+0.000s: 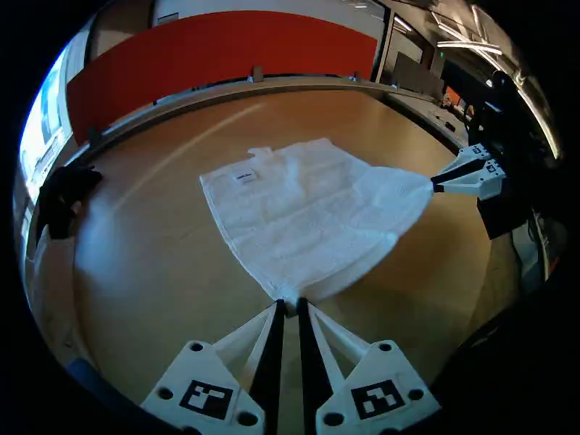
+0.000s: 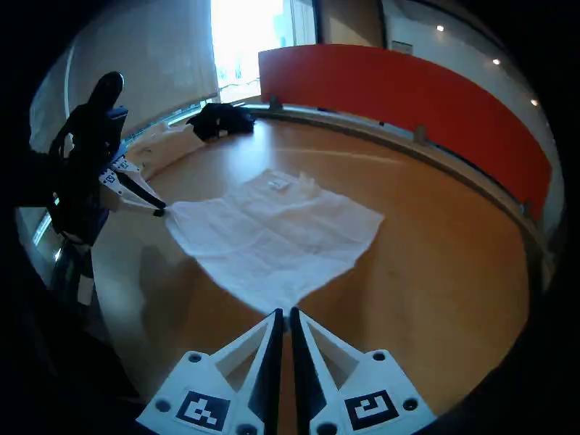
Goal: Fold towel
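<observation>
Towel [image 1: 304, 210] flat on bench [image 1: 159, 275], spread away from both grippers. Left gripper [image 1: 290, 308] pinching one near corner, right gripper [image 2: 284, 315] pinching the adjacent one. Held edge runs between them; far edge straight ahead, likely fold direction.

towel [image 1: 312, 210] corners: tips hidden betw. fingers of left gripper [image 1: 290, 308] & right gripper [image 2: 285, 315]
tag [image 1: 245, 175]: too small to tell
dark heap [image 2: 221, 119], table [image 2: 435, 254] far edge: unclear what
</observation>
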### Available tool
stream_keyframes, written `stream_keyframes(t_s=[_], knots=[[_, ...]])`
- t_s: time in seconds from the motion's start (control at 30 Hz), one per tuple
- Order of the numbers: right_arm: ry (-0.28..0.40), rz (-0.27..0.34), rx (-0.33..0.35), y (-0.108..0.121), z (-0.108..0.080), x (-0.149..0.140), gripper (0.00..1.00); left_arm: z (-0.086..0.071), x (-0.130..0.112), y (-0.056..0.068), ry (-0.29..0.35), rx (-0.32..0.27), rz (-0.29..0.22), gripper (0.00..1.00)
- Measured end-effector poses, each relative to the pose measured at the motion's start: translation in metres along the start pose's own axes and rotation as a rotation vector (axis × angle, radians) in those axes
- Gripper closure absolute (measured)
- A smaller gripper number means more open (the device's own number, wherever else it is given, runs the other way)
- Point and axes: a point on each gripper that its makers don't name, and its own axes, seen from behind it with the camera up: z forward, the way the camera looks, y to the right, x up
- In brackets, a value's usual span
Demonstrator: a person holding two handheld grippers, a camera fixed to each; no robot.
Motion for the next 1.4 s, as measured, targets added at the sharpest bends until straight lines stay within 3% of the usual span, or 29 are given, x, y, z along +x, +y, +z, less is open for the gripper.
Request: stream_keyframes(t_s=[0.37, 0.6, 0.93, 1.4], knots=[[0.026, 0.0, 0.025, -0.012, -0.039, 0.027, 0.92, -0.038, 0.018, 0.013, 0.023, -0.002, -0.071, 0.86], [0.009, -0.008, 0.032, -0.014, -0.053, 0.027, 0.92, -0.051, 0.022, 0.023, 0.029, -0.016, -0.102, 0.86], [0.003, -0.008, 0.035, -0.005, -0.041, 0.034, 0.92, -0.037, 0.036, 0.016, 0.044, -0.01, -0.107, 0.86], [-0.03, -0.001, 0.003, 0.036, -0.004, 0.048, 0.92, -0.003, 0.067, -0.015, 0.066, 0.01, -0.085, 0.86]])
